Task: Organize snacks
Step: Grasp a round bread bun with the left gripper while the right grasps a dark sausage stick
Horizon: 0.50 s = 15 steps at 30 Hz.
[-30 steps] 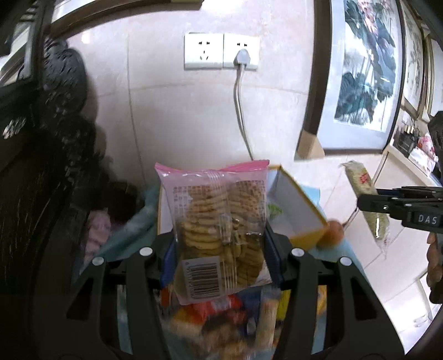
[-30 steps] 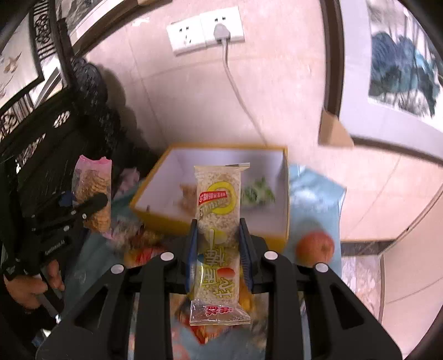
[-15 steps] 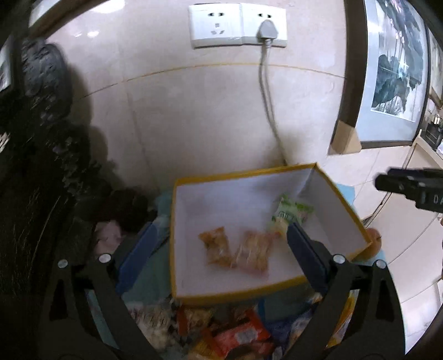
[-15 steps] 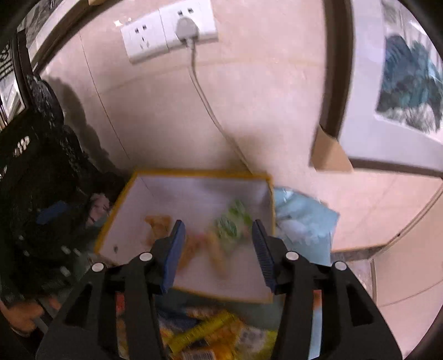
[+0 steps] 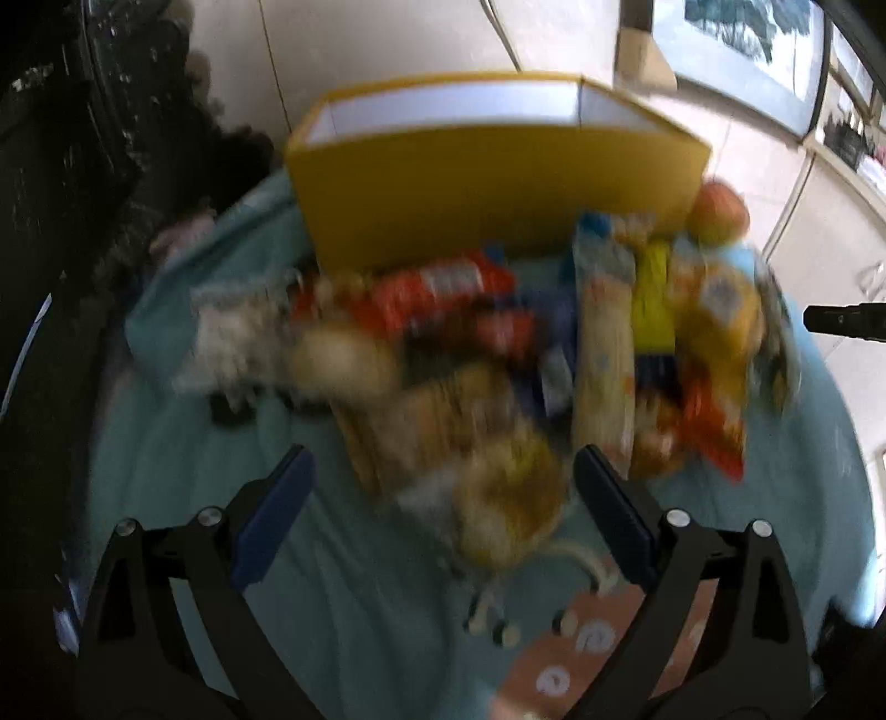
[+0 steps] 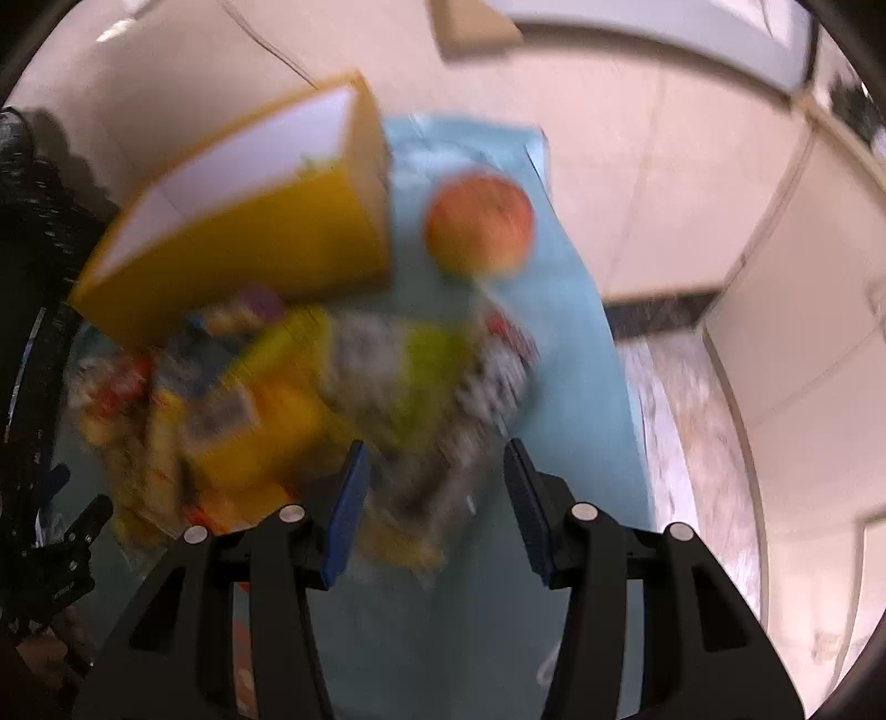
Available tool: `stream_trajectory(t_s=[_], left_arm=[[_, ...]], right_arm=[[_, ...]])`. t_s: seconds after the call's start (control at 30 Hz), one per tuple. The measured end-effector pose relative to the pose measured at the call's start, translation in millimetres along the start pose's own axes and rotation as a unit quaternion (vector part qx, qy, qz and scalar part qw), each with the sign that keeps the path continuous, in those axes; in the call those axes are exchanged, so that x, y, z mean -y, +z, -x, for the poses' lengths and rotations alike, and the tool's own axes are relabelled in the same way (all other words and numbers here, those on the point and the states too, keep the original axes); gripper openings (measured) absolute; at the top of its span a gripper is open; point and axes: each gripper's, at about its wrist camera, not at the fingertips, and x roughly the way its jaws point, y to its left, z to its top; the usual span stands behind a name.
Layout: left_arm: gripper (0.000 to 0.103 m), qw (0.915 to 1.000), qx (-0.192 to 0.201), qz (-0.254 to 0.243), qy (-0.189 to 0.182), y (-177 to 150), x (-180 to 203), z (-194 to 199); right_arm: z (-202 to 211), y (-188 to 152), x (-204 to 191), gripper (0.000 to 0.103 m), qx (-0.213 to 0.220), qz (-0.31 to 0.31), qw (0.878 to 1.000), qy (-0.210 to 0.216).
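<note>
Open box [image 5: 498,188] sits at the back of the cloth [image 5: 221,554] covering the worktop, close to the wall [image 5: 387,44]; the heap of snack packets [image 5: 498,354] lies on the cloth directly in front of the box, spreading left to right along its front wall. An apple [image 5: 719,213] rests on the cloth at the box's right front corner, just behind the right end of the heap, apart from the box in the right wrist view. A framed picture [image 5: 742,44] leans against the wall behind and right of the box.
</note>
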Motion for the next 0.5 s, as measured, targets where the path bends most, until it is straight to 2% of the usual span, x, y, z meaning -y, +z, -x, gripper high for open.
stream_trajectory(t_s=[0.17, 0.27, 0.37, 0.47, 0.5], left_arm=[[0.096, 0.9999, -0.006, 0.001, -0.011, -20.5, 7.6, -11.3], [0.096, 0.9998, -0.008, 0.008, -0.018, -25.8, 10.8, -18.1], [0.096, 0.9998, -0.015, 0.008, -0.014, -28.6, 12.2, -22.8], [0.096, 0.9994, -0.012, 0.018, -0.028, -29.7, 9.3, -24.0], [0.088, 0.9992, -0.013, 0.019, -0.034, -30.0, 9.0, -24.4]], right_arm=[[-18.2, -3.5, -12.7, 0.051, -0.004, 0.011, 1.0, 0.001], [-33.2, 1.3, -14.8, 0.051, -0.013, -0.002, 1.0, -0.004], [-34.7, 4.0, -21.2, 0.044, -0.014, 0.02, 1.0, -0.001], [-29.6, -1.9, -23.2, 0.036, -0.02, 0.044, 0.999, 0.008], [-27.0, -6.0, -22.9, 0.035, -0.021, 0.051, 0.998, 0.008]])
